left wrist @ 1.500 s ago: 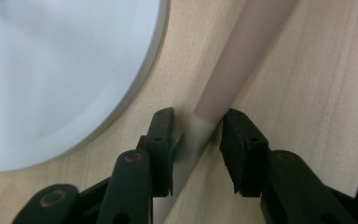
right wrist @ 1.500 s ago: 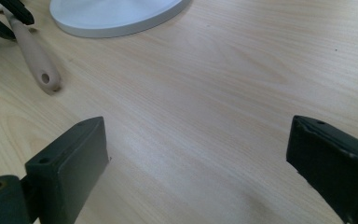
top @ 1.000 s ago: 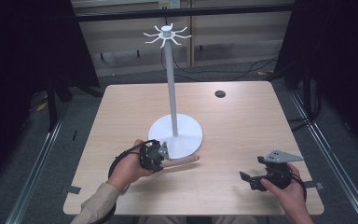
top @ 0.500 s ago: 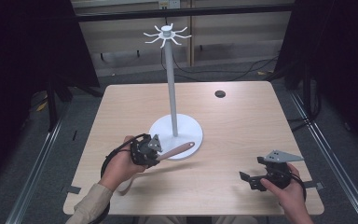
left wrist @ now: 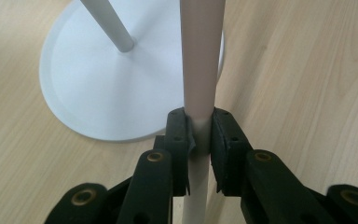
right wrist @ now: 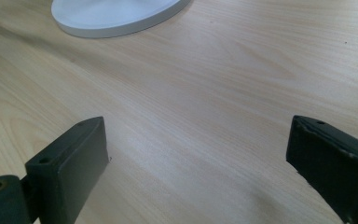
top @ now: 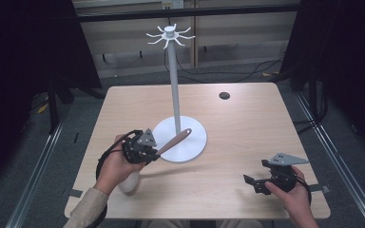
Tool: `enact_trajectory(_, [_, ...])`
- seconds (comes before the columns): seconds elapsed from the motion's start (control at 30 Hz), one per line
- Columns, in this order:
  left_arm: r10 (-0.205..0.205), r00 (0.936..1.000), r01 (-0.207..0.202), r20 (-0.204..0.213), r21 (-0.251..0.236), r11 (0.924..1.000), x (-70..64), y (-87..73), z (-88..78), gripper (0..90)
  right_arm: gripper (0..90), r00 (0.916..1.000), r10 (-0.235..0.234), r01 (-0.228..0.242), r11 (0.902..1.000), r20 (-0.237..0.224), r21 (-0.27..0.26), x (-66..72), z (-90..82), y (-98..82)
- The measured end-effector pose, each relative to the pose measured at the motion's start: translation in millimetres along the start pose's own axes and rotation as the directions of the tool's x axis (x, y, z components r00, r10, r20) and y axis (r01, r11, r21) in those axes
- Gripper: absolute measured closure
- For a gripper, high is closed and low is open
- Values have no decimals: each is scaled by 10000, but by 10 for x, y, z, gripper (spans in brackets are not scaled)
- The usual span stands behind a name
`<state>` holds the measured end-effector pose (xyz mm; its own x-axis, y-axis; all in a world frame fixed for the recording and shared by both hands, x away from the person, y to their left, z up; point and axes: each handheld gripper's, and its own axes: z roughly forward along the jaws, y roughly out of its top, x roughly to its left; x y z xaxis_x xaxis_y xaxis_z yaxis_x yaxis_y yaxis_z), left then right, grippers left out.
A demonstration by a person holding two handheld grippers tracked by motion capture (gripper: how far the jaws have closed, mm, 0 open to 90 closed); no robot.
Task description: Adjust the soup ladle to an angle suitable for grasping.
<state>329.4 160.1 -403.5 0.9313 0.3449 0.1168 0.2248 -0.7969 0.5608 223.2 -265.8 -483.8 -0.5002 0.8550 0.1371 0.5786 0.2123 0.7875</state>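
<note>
- Left claw [top: 148, 151], lower left of the high view, grips a pinkish utensil handle [top: 173, 141] over the white stand base [top: 192, 142].
- Right claw [top: 259, 183], lower right, gapes empty above the table [top: 247, 123].

A small dark disc [top: 224, 95] lies on the wooden table [top: 247, 133], near its far edge.

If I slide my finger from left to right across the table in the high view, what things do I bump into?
left gripper squeezing a pinkish utensil handle → white stand's round base → small dark disc farther back → right gripper, jaws open, holding nothing.
</note>
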Motion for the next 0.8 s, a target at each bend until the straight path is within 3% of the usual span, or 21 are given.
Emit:
enact_trajectory(0.47, [-702,9961,637,-529,-1150,9913,37,-50,-140,783,48,10000,27,-27,10000,18,-62,-9,-10,-3])
enact_trajectory(0.7, [-1239,9899,1111,-683,-1677,9796,65,-103,-245,783,48,10000,57,-57,9999,12,-152,8,-5,7])
enact_trajectory(0.73, [-1408,9875,1254,-715,-1873,9743,57,-105,-254,783,48,10000,48,-47,9999,12,-154,5,-5,6])
enact_trajectory(0.8, [-1380,9872,1201,-801,-1969,9730,65,-114,-293,783,48,10000,89,-88,9999,35,-134,3,-6,4])
